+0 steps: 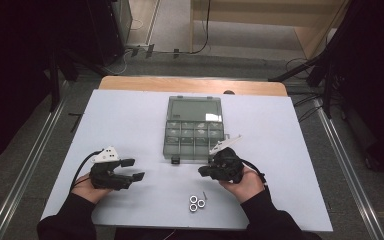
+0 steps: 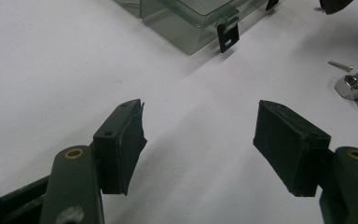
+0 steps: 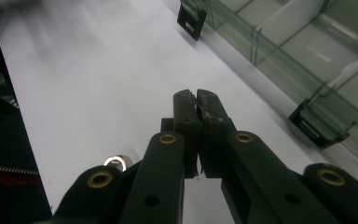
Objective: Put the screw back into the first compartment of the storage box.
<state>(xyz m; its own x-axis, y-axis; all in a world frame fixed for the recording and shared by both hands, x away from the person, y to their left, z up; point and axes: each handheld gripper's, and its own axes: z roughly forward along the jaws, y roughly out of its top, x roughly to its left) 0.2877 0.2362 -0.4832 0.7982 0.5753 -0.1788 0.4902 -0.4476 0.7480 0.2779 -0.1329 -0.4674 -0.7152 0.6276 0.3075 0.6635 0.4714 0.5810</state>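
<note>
Your right gripper (image 1: pixel 203 171) is pinched closed on nothing, near the clear organizer box (image 1: pixel 194 128); your left gripper (image 1: pixel 133 169) gapes wide. The three nuts (image 1: pixel 196 203) (small screw (image 1: pixel 204 195) beside them) lie between your hands.

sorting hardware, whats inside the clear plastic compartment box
The clear plastic compartment box lies open. Its small divided compartments look empty in the high view; anything tiny inside is too small to tell, and glare covers part of the lid.

My left gripper (image 1: pixel 132 169) rests low with jaws spread wide; my right gripper (image 1: pixel 203 171) hovers, jaws pressed together, empty.
</note>
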